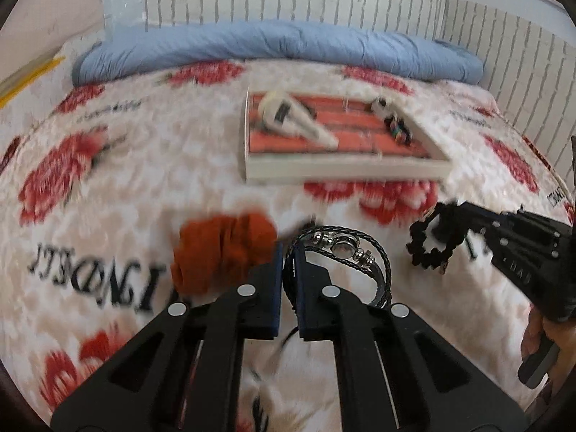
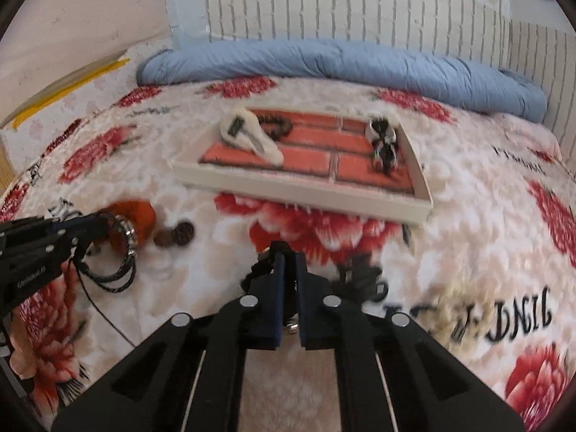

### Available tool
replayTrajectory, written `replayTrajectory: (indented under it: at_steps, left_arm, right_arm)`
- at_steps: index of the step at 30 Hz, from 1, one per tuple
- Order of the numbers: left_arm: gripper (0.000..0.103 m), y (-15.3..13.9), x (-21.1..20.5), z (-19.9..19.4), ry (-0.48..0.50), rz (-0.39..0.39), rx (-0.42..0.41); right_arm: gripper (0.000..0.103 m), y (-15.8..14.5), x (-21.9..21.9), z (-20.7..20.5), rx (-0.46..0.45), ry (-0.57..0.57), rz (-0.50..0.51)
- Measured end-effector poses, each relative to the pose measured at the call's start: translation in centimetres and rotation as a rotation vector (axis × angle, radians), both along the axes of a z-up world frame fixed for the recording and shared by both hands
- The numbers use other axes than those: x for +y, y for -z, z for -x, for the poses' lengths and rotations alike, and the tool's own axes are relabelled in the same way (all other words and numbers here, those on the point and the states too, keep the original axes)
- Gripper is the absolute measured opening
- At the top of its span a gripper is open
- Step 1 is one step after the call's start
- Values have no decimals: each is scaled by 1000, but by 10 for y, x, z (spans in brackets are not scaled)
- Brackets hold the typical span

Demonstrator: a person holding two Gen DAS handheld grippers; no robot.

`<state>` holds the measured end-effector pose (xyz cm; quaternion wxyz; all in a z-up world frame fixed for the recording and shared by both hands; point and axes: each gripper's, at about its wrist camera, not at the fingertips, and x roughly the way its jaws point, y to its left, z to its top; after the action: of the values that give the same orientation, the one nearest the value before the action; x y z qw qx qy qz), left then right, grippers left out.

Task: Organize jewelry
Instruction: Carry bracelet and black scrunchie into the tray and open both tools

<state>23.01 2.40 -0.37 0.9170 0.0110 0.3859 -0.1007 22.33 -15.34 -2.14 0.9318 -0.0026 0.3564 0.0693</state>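
Two grippers I run: my left gripper (image 1: 288,252) pinches the braided bracelet (image 1: 345,252), my right gripper (image 2: 288,262) the black chain bracelet (image 1: 430,243), with the tray (image 2: 306,187) at twelve o'clock.

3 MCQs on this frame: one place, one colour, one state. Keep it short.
1. Where is the white watch?
A. in the tray
B. on the blue quilt
C. in the right gripper

2. What colour is the tray lining?
A. green
B. red-orange
C. black

3. What is the left gripper doing?
A. open and empty
B. shut on the black braided bracelet
C. out of view

Answers:
1 A, the watch lies inside the tray's rim.
2 B, the lining shows red-orange brick-like panels.
3 B, its fingers pinch the bracelet's cords.
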Motion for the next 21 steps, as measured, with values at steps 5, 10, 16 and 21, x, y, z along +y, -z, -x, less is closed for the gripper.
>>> replayTrajectory:
  at_steps: [5,10,16,21]
  left_arm:
    - [5,-34,-9,-32,-3,-11,-56]
    - [5,-53,-20,-89,-32,-2,-55]
    - [5,-43,-35,-152,-52,-8,-25]
    - [5,-16,-44,-197,-70,-78,-2]
  right_arm:
    - [6,-29,-10,-27,-36,4,-25]
    - [6,-46,-32,-70,-46,41,-30]
    - [6,-45,-63,-124,-37,103,0]
    - [6,-24,-86,-161,2,139,27]
